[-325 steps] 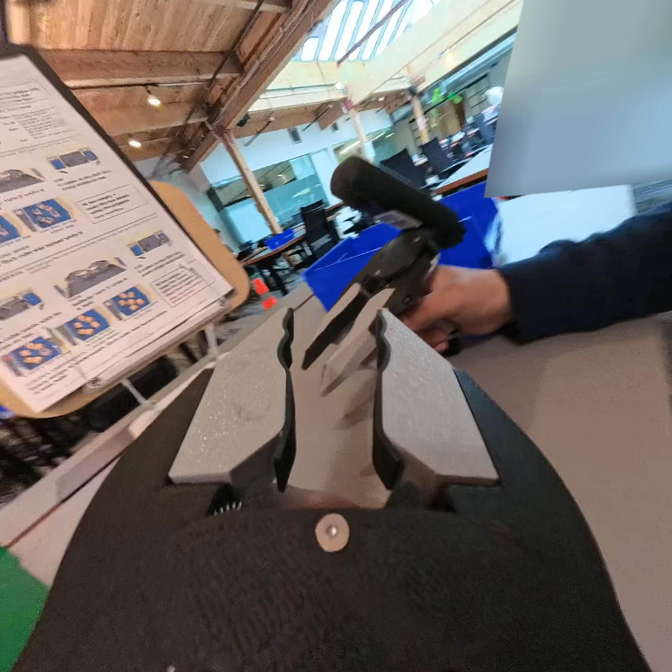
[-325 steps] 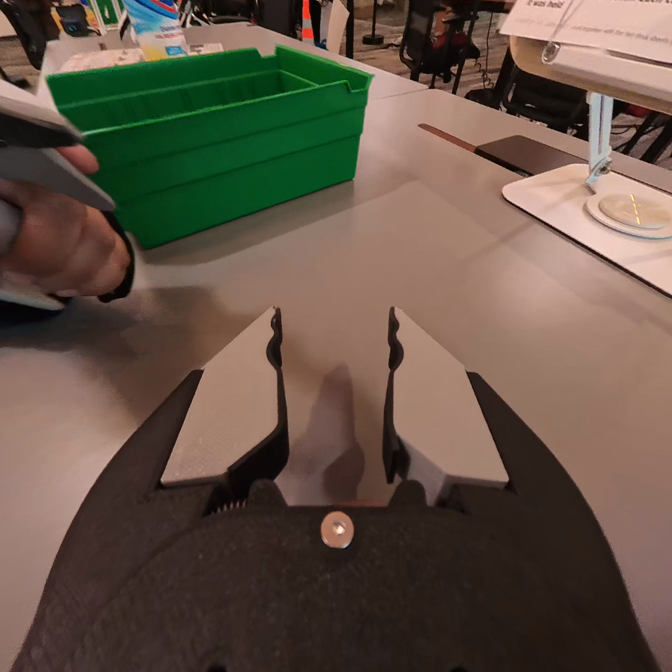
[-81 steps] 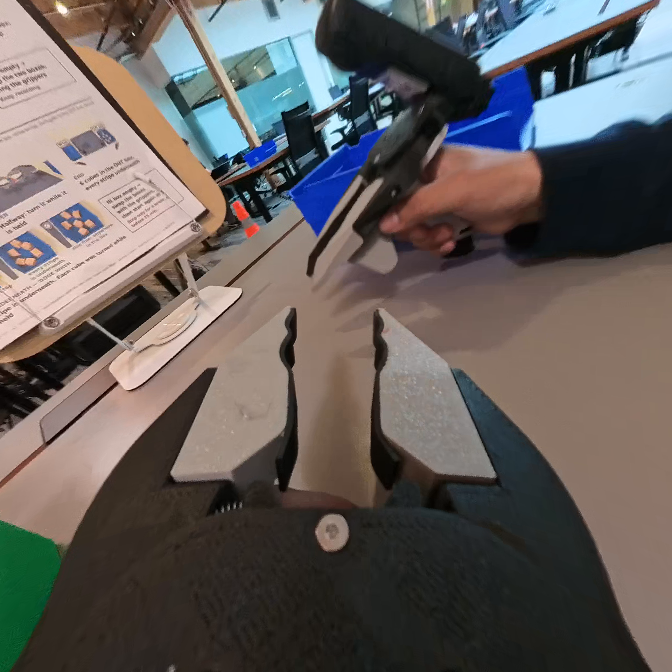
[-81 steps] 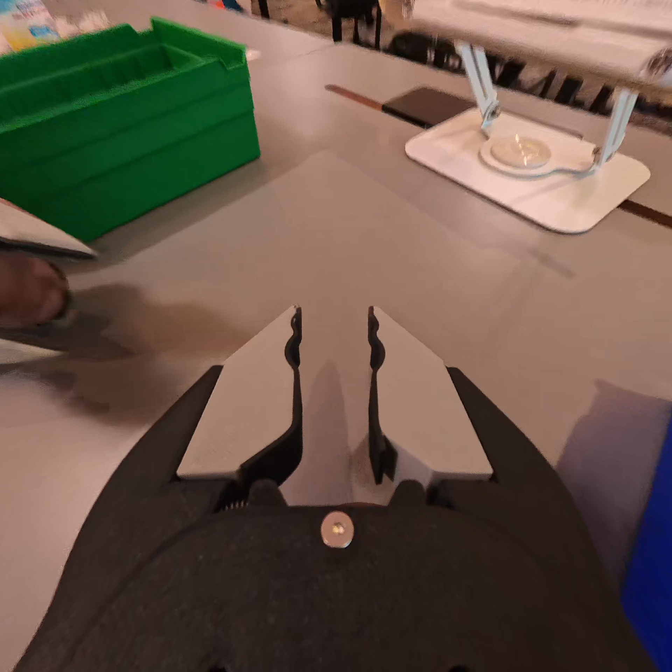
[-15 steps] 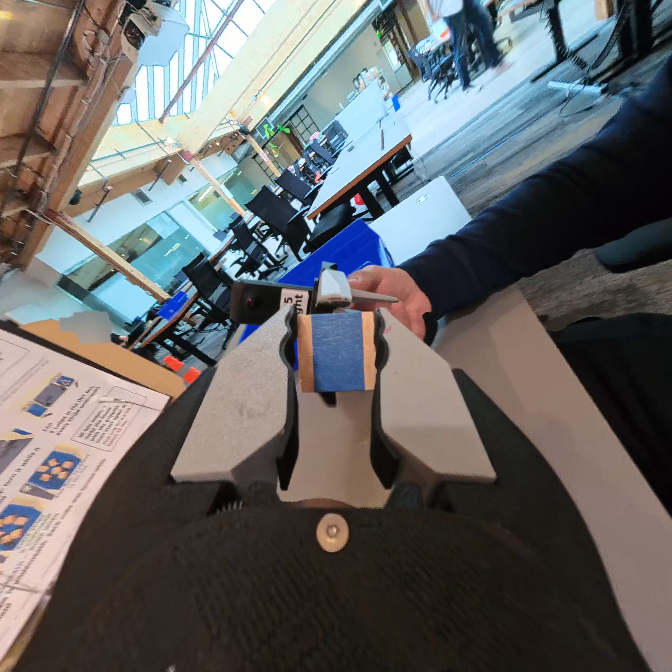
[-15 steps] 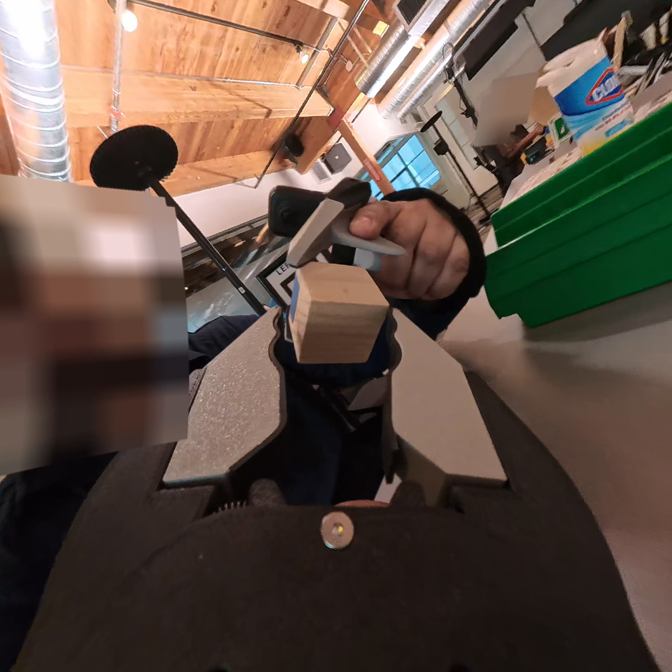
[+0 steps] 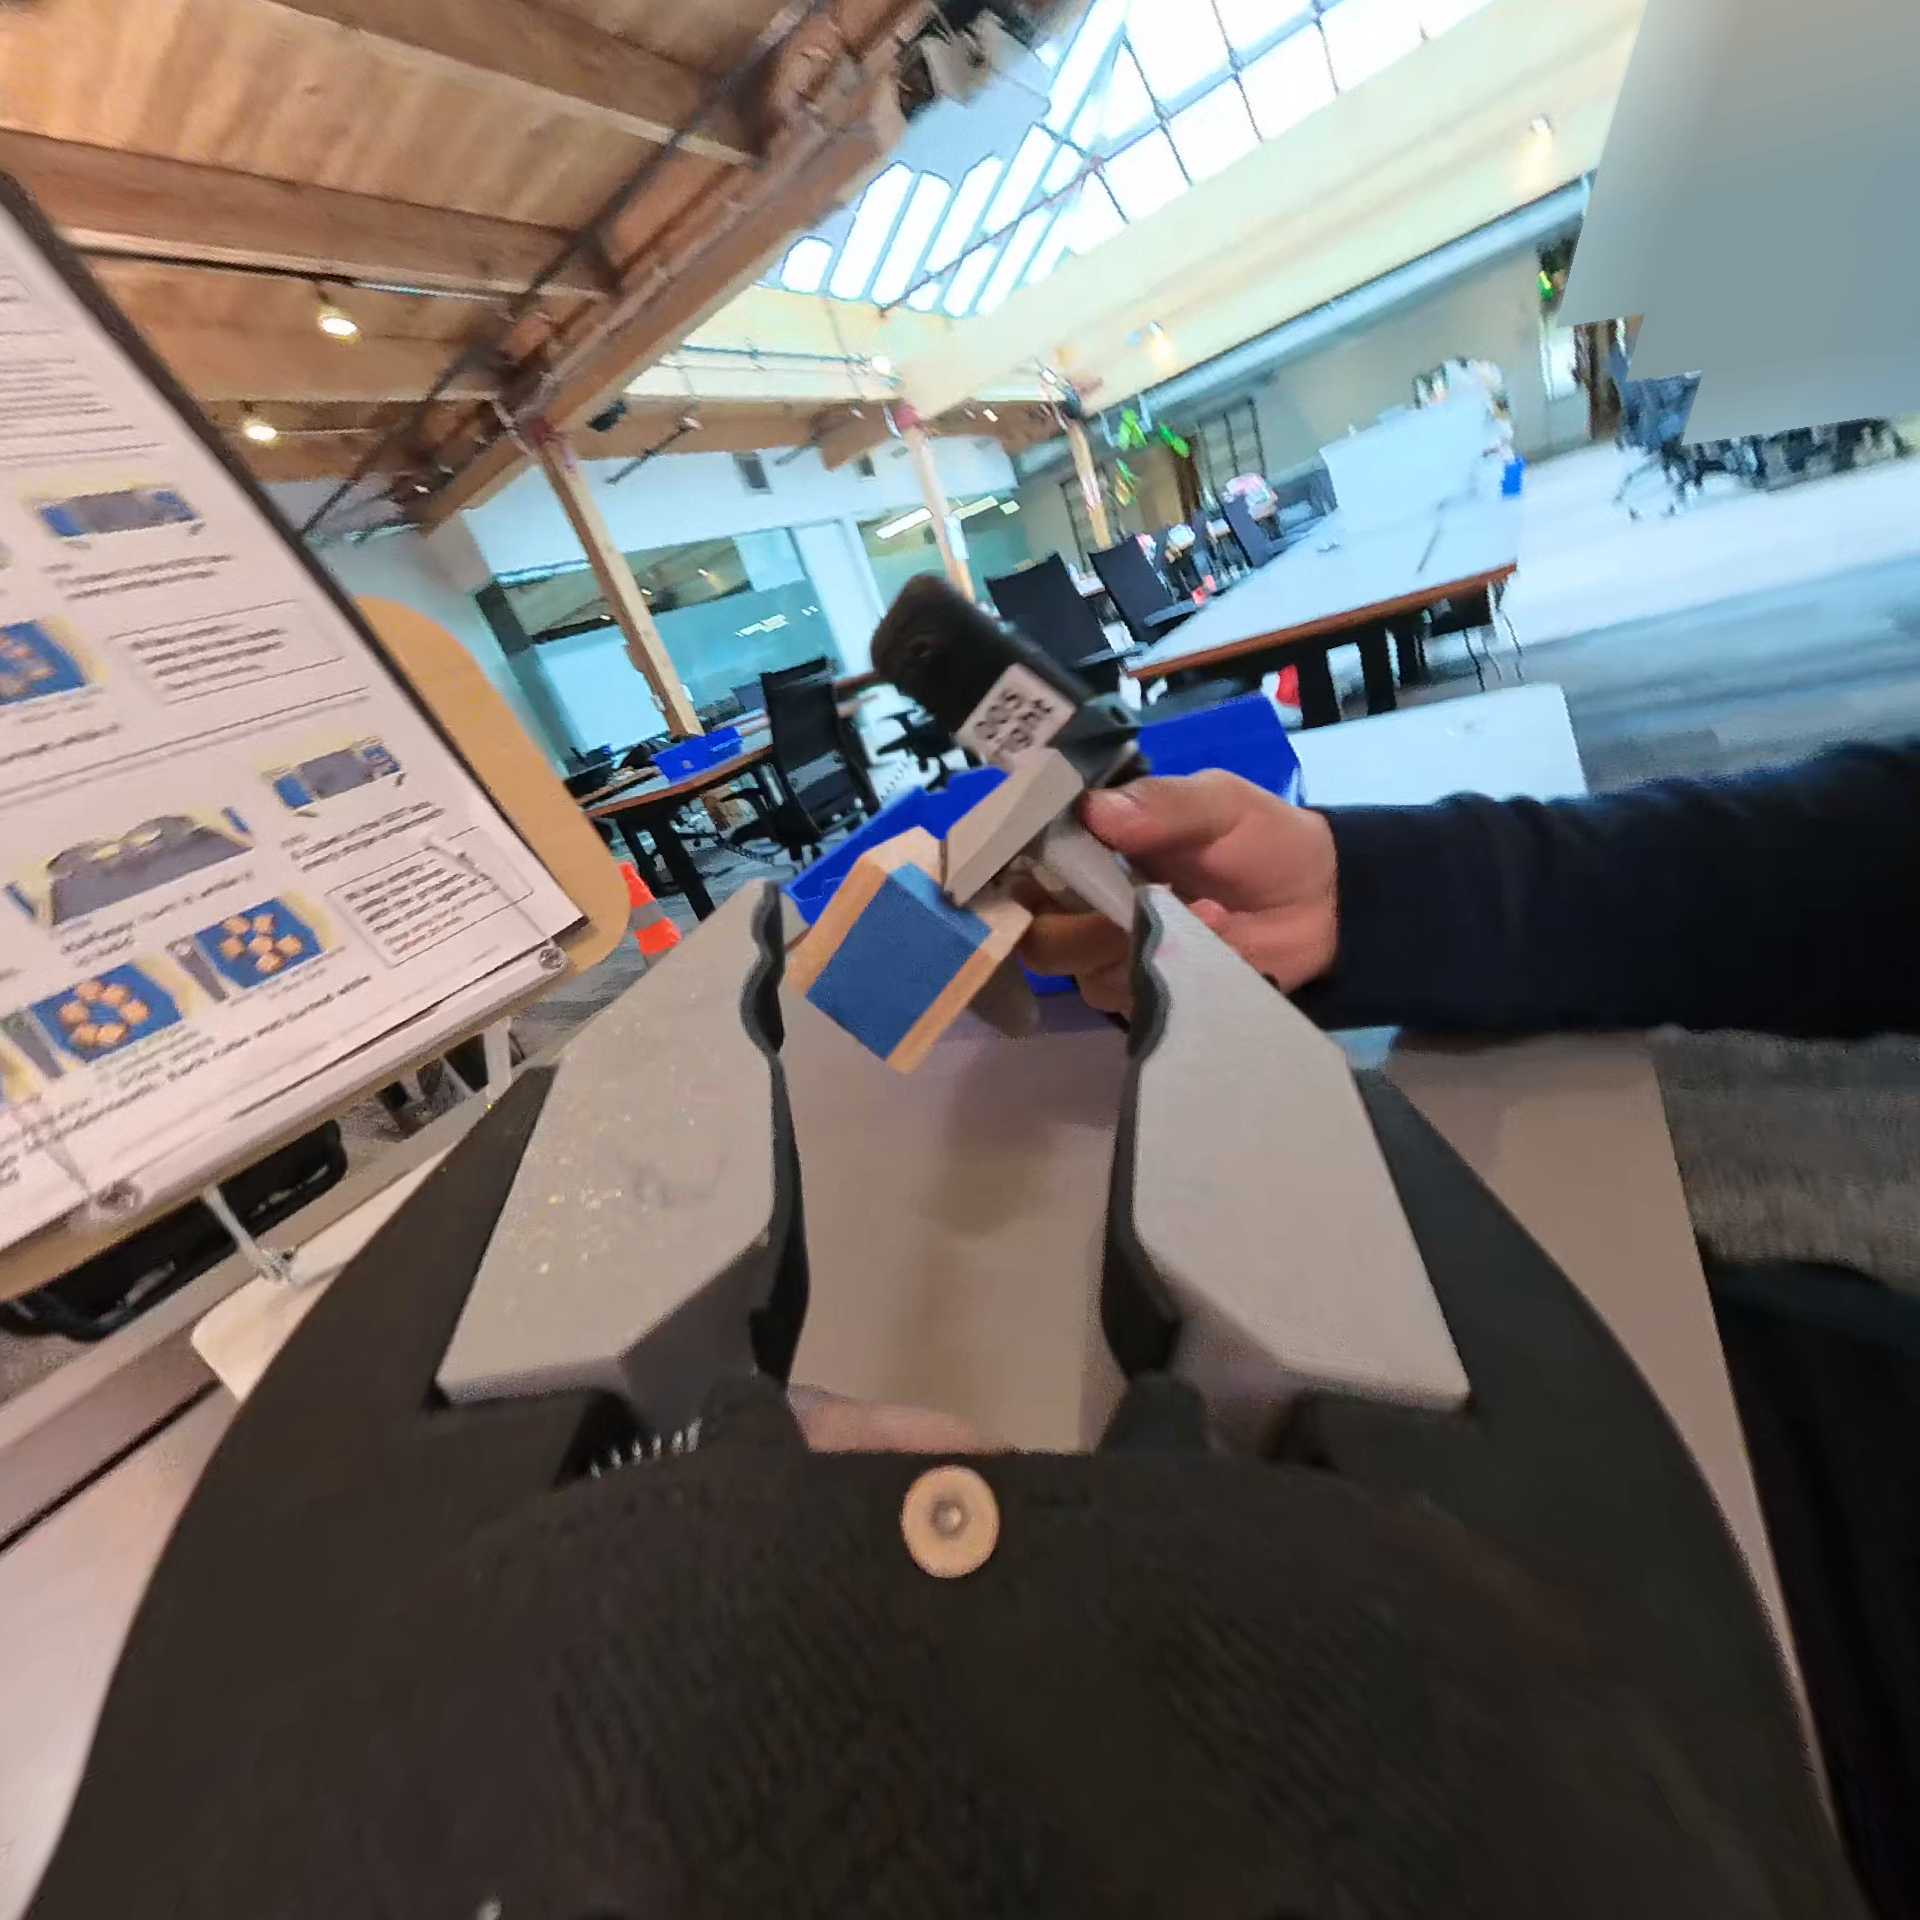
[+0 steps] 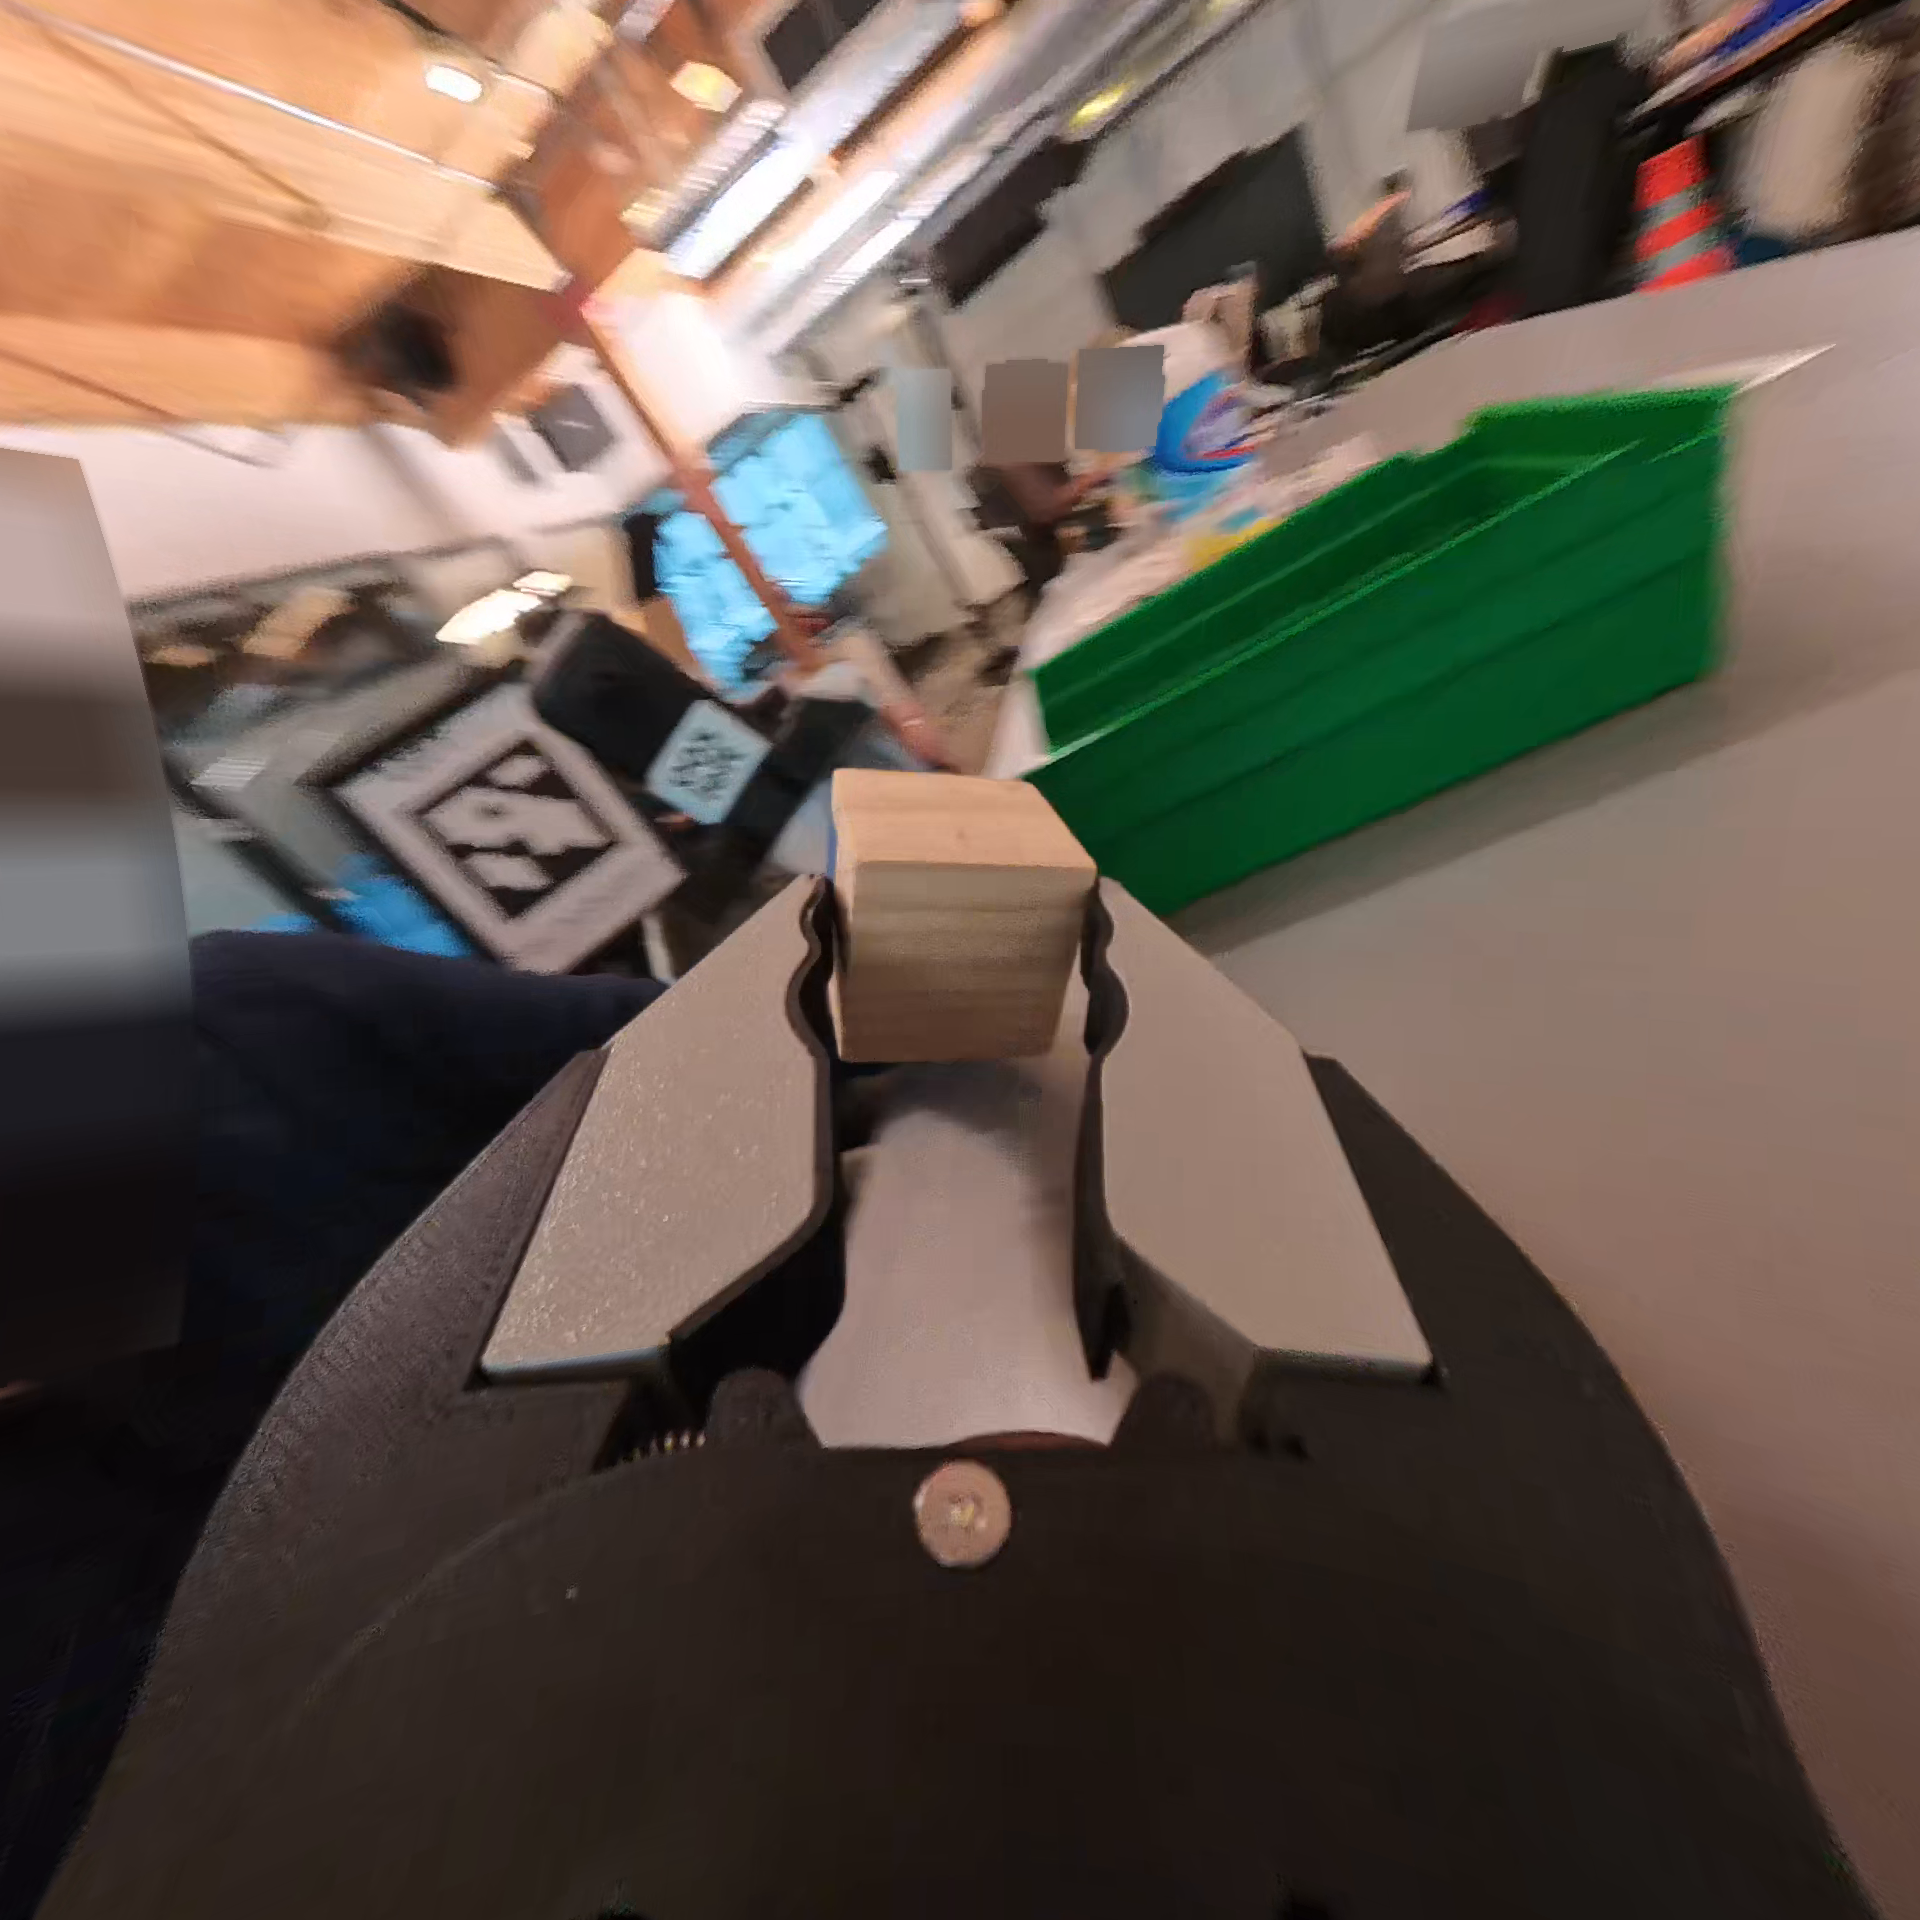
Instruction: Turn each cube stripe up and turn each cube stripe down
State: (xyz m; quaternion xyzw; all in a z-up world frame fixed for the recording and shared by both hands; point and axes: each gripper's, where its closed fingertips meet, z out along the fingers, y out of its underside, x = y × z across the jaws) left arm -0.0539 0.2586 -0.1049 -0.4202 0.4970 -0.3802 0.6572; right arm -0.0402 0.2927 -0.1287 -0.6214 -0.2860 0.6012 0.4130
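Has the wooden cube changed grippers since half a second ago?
Yes. The wooden cube is clamped in the right gripper; the left gripper, open, no longer holds it.

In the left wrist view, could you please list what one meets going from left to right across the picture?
Instruction sheet → orange cone → striped cube → right gripper shut on it → hand → dark sleeve.

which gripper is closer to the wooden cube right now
Right. The right gripper is shut on the cube, which sits between its fingertips. The left gripper is open, with the cube just beyond its tips and not clamped.
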